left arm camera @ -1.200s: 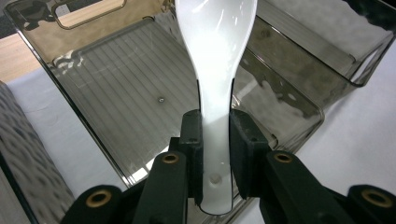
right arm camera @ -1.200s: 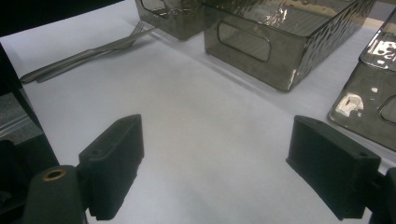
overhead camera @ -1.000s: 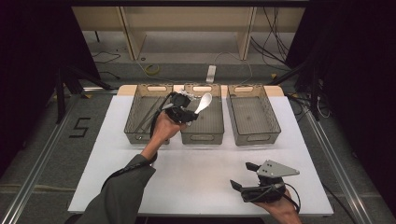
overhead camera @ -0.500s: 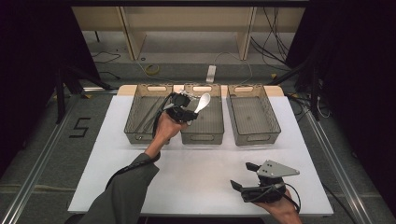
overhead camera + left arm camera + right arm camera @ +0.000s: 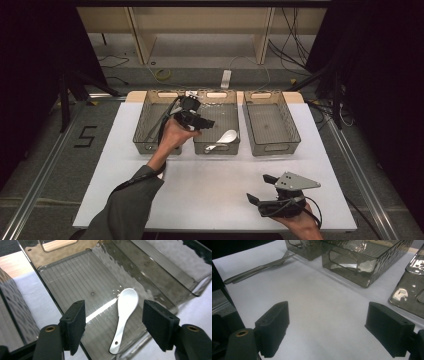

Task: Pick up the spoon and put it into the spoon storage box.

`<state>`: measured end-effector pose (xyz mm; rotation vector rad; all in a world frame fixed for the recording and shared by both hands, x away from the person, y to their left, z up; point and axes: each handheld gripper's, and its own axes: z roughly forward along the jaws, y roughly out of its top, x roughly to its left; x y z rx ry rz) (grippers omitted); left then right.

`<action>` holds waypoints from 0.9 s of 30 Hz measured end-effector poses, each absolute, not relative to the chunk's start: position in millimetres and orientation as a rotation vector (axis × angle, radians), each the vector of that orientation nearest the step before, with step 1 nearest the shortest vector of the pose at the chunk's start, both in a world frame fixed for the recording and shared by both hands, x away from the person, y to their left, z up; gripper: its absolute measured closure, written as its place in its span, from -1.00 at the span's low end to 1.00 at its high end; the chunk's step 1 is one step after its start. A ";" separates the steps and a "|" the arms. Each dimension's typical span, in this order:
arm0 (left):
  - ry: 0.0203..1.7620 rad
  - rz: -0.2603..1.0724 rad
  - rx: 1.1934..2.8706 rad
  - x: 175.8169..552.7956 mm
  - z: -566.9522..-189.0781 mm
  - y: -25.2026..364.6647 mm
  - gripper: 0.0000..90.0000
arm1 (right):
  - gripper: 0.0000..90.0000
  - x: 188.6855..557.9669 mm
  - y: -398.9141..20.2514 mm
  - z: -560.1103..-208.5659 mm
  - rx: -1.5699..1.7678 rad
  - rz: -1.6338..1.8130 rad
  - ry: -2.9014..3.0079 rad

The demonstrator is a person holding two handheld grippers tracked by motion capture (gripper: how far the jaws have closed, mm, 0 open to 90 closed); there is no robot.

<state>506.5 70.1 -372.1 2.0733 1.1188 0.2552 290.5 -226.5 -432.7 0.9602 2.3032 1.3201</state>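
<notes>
- over the middle tray (image 5: 216,145), high view: the left gripper (image 5: 200,121) hangs above the tray's left part, held by the left hand (image 5: 175,136), sleeve running down toward the near tabletop (image 5: 210,190) edge.
- left gripper's jaws have just been opening; in the left gripper view they stand wide apart with nothing between the pads.
- white spoon (image 5: 125,315) lies flat on the ribbed floor of the middle tray, bowl toward the far end, handle toward the near wall, small hole at the handle tip. it sits below the gap between the jaws, nearer the right-hand pad in that view, touching neither.
- in the high view the spoon (image 5: 223,139) shows in the near right part of the middle tray, free of the gripper.
- three smoky clear trays in a row at the far side of the white tabletop: left tray (image 5: 152,125), middle tray, right tray (image 5: 270,122).
- near right corner of the tabletop: right gripper (image 5: 260,189) in the right hand (image 5: 300,227), low over the cloth, grey three-cornered plate on top.
- right gripper view: jaws spread wide, only bare white tabletop between them; well apart from the trays.
- same view, far left: forks (image 5: 257,268) lying flat on the tabletop beside a tray corner.
</notes>
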 end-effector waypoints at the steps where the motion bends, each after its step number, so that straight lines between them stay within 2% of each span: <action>1: 1.114 0.250 2.075 504.1 -369.8 71.6 -0.26 | -0.57 290.6 -226.4 -432.8 0.960 1.319 2.304; 16: 1.067 0.214 2.054 465.3 -362.7 100.6 -0.44 | -0.56 290.5 -228.3 -431.9 0.970 1.327 2.294; 22: 1.082 0.165 2.036 452.2 -375.4 118.3 -0.45 | -0.56 290.3 -227.7 -432.4 0.968 1.323 2.295; 27: 1.069 0.202 2.039 446.6 -374.2 123.0 -0.47 | -0.56 290.1 -226.8 -432.0 0.967 1.320 2.298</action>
